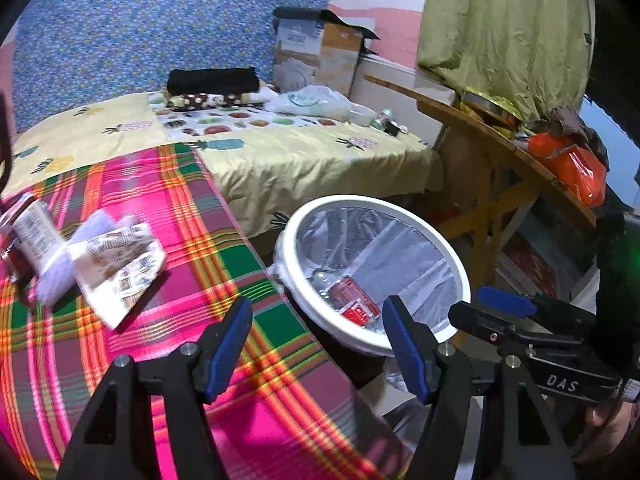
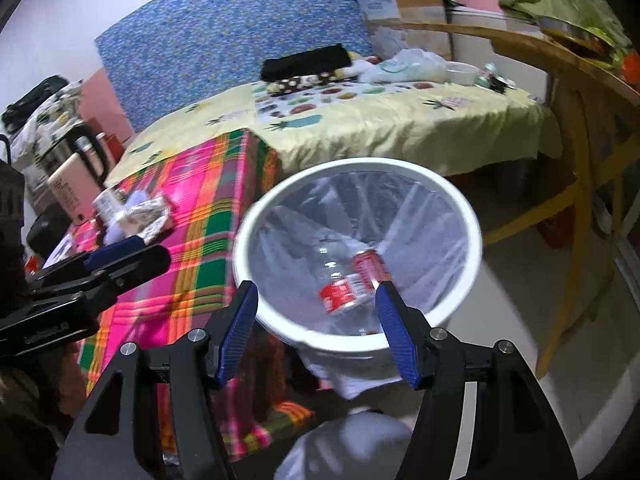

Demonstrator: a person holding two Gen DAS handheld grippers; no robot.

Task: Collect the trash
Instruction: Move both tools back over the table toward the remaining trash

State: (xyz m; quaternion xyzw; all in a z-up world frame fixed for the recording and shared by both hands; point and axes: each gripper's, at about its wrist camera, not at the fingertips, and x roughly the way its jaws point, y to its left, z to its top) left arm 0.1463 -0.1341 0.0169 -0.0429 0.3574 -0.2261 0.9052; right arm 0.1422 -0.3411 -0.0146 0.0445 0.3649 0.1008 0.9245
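Left wrist view: The left gripper (image 1: pixel 318 326) hangs over the near edge of the pink plaid cloth (image 1: pixel 168 208), its blue-padded jaws spread wide with nothing between them. Beyond the right finger stands the white bin (image 1: pixel 424 224), lined with a clear bag. At the bottom of the bin lies a clear plastic bottle with a red label (image 1: pixel 354 300). On the plaid cloth, at far left, lies a small heap of trash: crumpled printed paper (image 1: pixel 120 260), a white tissue-like wad (image 1: pixel 56 280) beside it, and a blurred plastic container (image 1: pixel 34 232) touching the wad. The right gripper (image 1: pixel 492 304) enters from the right edge, just beside the bin rim. A yellow pineapple-print sheet (image 1: pixel 312 160) covers the bed farther back.

Right wrist view: The right gripper (image 2: pixel 316 302) points down at the bin (image 2: pixel 460 208) from above its near rim. Its jaws are spread wide and hold nothing. Inside the bin, two red-labelled items are visible: the bottle (image 2: pixel 342 292) and, touching it on the far side, a second red-labelled item (image 2: pixel 368 264), whose type cannot be determined. The left gripper (image 2: pixel 132 254) enters from the left, over the plaid cloth (image 2: pixel 208 200). The paper heap (image 2: pixel 148 214) lies on the cloth beyond it, well apart from the bin. A wooden table (image 2: pixel 560 52) stands at far right.
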